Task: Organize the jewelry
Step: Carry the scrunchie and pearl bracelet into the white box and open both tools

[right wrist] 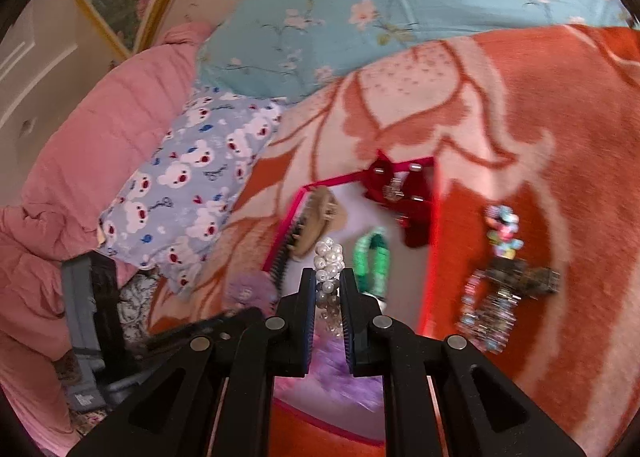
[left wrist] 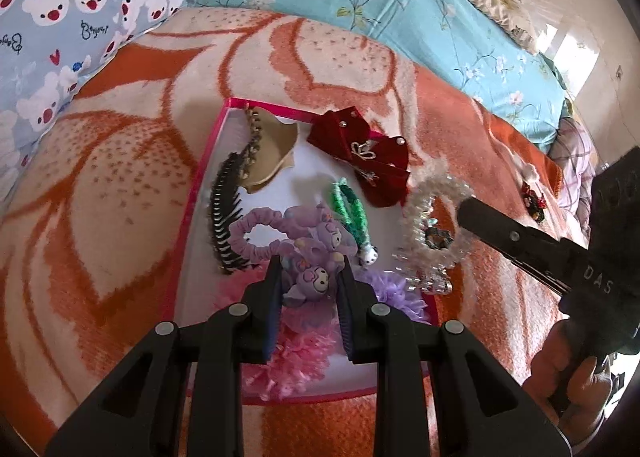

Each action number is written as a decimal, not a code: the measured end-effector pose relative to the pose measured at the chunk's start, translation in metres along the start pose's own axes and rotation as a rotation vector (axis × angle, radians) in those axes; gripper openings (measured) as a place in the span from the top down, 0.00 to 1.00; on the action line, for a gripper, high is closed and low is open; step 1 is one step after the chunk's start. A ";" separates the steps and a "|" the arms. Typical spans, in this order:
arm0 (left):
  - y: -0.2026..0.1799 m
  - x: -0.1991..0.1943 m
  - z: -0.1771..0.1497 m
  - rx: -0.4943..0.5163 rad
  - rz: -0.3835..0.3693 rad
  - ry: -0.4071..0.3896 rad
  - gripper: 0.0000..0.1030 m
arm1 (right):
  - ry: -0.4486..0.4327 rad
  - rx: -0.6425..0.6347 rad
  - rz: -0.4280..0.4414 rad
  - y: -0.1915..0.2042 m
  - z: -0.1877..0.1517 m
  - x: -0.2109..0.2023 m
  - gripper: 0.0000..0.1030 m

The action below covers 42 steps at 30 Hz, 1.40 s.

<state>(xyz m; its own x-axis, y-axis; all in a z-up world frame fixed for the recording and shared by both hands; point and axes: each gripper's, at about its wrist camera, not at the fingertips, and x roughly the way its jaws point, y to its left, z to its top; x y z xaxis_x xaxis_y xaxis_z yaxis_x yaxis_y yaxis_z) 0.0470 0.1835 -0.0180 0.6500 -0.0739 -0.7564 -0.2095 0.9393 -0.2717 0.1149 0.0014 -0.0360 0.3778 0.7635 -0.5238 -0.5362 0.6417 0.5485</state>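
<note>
**Both grippers loaded over the pink box**

Nearest to me, the left gripper point(left wrist: 308, 269) has its jaws pinching the purple plush scrunchie point(left wrist: 296, 245), the little character face caught between the pads, low over the pink-rimmed box point(left wrist: 188, 217) on the bed. The right gripper point(right wrist: 328, 285) has its jaws closed on the pearl hair tie point(right wrist: 329, 257), which stands up out of the grip above the box's near end.

Under them lie a pink frilly scrunchie point(left wrist: 296, 357) and a lilac one point(left wrist: 394, 291). Farther in are the black comb clip point(left wrist: 226, 213), the green fuzzy clip point(left wrist: 352, 207), then the tan claw clip point(left wrist: 272, 153) and the red velvet bow point(left wrist: 364, 157), which hangs over the far rim. Outside, on the orange blanket point(right wrist: 540, 117), a beaded clip point(right wrist: 504, 289) and a colourful charm point(right wrist: 504, 229) wait.

To do this well, I'd judge each piece should be lowered onto bare white floor, not dropped on the frills, and the jaws spread only once it rests. The two grippers are close; releasing one at a time would avoid a knock.
</note>
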 end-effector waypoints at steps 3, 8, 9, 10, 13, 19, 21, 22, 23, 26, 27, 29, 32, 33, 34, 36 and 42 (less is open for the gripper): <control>0.006 0.005 0.001 0.000 0.032 0.005 0.79 | 0.035 0.004 0.034 0.000 0.001 0.020 0.89; 0.018 0.018 0.001 -0.016 0.053 0.028 0.79 | 0.104 -0.011 0.005 -0.009 -0.002 0.056 0.89; 0.019 0.020 0.000 -0.017 0.055 0.032 0.79 | 0.117 -0.012 -0.012 -0.013 -0.003 0.062 0.89; 0.020 0.022 -0.001 -0.018 0.056 0.035 0.79 | 0.123 -0.012 -0.026 -0.016 -0.002 0.065 0.89; 0.025 0.027 -0.002 -0.028 0.057 0.045 0.78 | 0.126 -0.014 -0.059 -0.022 -0.001 0.071 0.89; 0.029 0.031 -0.006 -0.038 0.047 0.051 0.78 | 0.130 -0.014 -0.093 -0.030 -0.001 0.078 0.89; 0.030 0.032 -0.007 -0.043 0.045 0.054 0.77 | 0.132 -0.011 -0.098 -0.031 -0.001 0.080 0.89; 0.030 0.032 -0.007 -0.045 0.044 0.056 0.76 | 0.131 -0.010 -0.102 -0.032 -0.002 0.080 0.89; 0.031 0.033 -0.007 -0.048 0.042 0.058 0.75 | 0.131 -0.011 -0.103 -0.032 -0.002 0.080 0.89; 0.032 0.034 -0.008 -0.054 0.037 0.061 0.73 | 0.131 -0.011 -0.106 -0.033 -0.002 0.080 0.85; 0.033 0.034 -0.008 -0.055 0.039 0.061 0.72 | 0.131 -0.012 -0.109 -0.033 -0.002 0.080 0.85; 0.033 0.034 -0.008 -0.056 0.042 0.061 0.71 | 0.132 -0.012 -0.114 -0.035 -0.002 0.081 0.84; 0.032 0.036 -0.009 -0.056 0.050 0.065 0.66 | 0.131 -0.014 -0.118 -0.035 -0.003 0.081 0.84; 0.032 0.036 -0.009 -0.056 0.052 0.067 0.65 | 0.131 -0.017 -0.119 -0.035 -0.003 0.081 0.84; 0.032 0.037 -0.009 -0.054 0.053 0.070 0.64 | 0.130 -0.020 -0.121 -0.035 -0.003 0.080 0.84; 0.031 0.037 -0.009 -0.050 0.064 0.072 0.58 | 0.125 -0.022 -0.120 -0.035 -0.002 0.078 0.83; 0.030 0.037 -0.008 -0.049 0.065 0.074 0.46 | 0.105 -0.008 -0.093 -0.035 0.002 0.067 0.65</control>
<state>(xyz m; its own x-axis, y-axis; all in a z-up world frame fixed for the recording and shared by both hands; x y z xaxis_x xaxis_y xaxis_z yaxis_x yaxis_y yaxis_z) 0.0583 0.2065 -0.0589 0.5785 -0.0391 -0.8148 -0.2865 0.9255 -0.2478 0.1601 0.0302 -0.0892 0.3451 0.6885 -0.6379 -0.5087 0.7083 0.4894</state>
